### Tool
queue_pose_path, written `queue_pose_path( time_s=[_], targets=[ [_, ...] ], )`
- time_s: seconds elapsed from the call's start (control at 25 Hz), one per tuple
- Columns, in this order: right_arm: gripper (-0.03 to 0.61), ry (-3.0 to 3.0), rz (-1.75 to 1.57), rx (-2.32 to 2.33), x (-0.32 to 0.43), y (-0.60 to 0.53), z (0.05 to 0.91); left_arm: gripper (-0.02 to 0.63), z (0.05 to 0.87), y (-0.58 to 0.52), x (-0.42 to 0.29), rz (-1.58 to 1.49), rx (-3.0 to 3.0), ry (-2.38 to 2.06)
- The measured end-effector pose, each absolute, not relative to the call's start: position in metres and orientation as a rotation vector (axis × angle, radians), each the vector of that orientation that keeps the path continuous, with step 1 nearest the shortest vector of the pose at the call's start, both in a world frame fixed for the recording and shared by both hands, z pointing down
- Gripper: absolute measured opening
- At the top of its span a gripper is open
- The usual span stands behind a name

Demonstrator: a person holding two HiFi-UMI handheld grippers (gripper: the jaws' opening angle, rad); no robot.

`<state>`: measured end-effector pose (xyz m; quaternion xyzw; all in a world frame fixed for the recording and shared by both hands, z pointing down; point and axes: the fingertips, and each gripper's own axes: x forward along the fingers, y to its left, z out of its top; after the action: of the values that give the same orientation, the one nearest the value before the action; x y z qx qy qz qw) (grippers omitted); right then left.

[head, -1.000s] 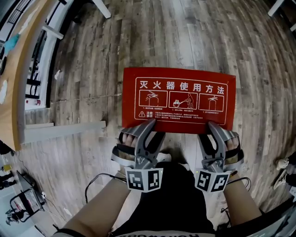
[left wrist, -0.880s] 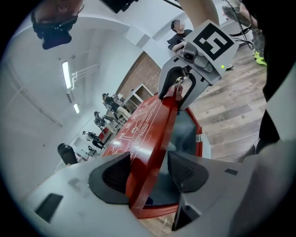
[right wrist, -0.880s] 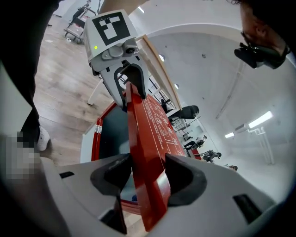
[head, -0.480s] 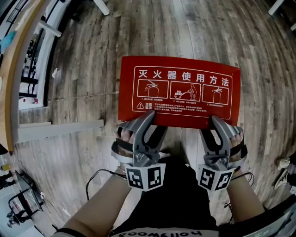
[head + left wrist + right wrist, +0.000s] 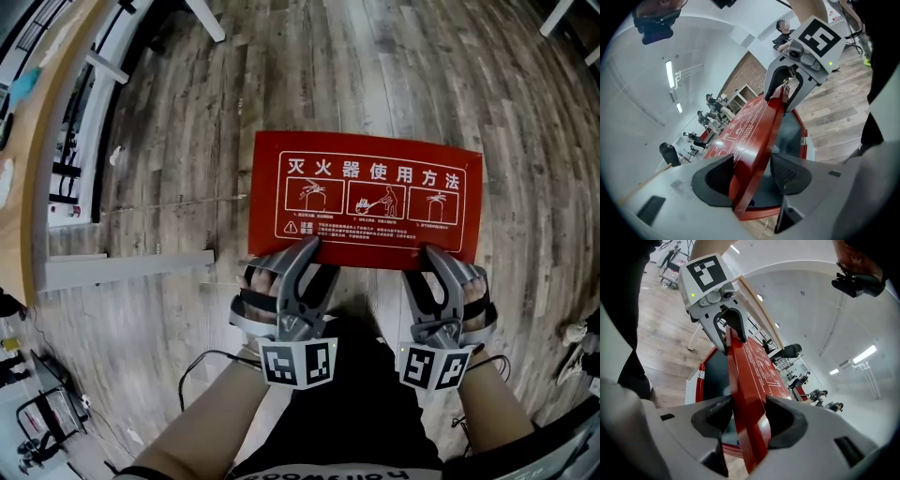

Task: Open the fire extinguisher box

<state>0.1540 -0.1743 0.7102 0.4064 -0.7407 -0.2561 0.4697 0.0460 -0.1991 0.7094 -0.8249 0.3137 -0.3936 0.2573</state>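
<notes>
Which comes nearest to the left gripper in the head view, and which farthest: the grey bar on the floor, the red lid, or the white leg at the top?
1. red lid: the left gripper is clamped on its near edge.
2. grey bar: on the floor, off to the left.
3. white leg: at the top edge, farthest.
</notes>
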Motion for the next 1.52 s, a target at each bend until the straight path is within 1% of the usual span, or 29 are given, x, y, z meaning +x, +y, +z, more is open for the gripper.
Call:
queue_pose_path(
  time_s=[0.36, 0.56, 0.68, 0.72, 0.8, 0.84, 1.12, 1.52],
  targets=[
    [0.219, -1.853, -0.491, 0.992, 0.153, -0.172, 0.694, 0.236, 0.695, -0.199, 0.045, -1.081, -2.269, 0.833],
    [0.215, -1.889, -0.374, 0.987, 0.15, -0.174, 0.66, 0.236, 0.663, -0.203, 0.041, -1.116, -2.281, 0.803],
    [0.2, -1.883, -0.321, 0.988, 0.151, -0.187, 0.63, 0.233, 0.636, -0.218, 0.042, -1.136, -2.294, 0.77],
    [0.195, -1.877, -0.308, 0.99, 0.152, -0.193, 0.62, 0.23, 0.626, -0.224, 0.043, -1.144, -2.302, 0.755],
    [0.182, -1.861, -0.295, 0.998, 0.154, -0.204, 0.601, 0.198, 0.608, -0.234, 0.046, -1.157, -2.318, 0.727],
    [0.177, -1.852, -0.295, 1.003, 0.154, -0.207, 0.593, 0.192, 0.6, -0.237, 0.047, -1.16, -2.327, 0.717],
    [0.146, -1.782, -0.321, 0.986, 0.157, -0.222, 0.559, 0.172, 0.57, -0.254, 0.052, -1.205, -2.349, 0.626],
    [0.14, -1.736, -0.175, 0.95, 0.16, -0.236, 0.543, 0.156, 0.558, -0.266, 0.056, -1.342, -2.382, 0.47]
  ],
)
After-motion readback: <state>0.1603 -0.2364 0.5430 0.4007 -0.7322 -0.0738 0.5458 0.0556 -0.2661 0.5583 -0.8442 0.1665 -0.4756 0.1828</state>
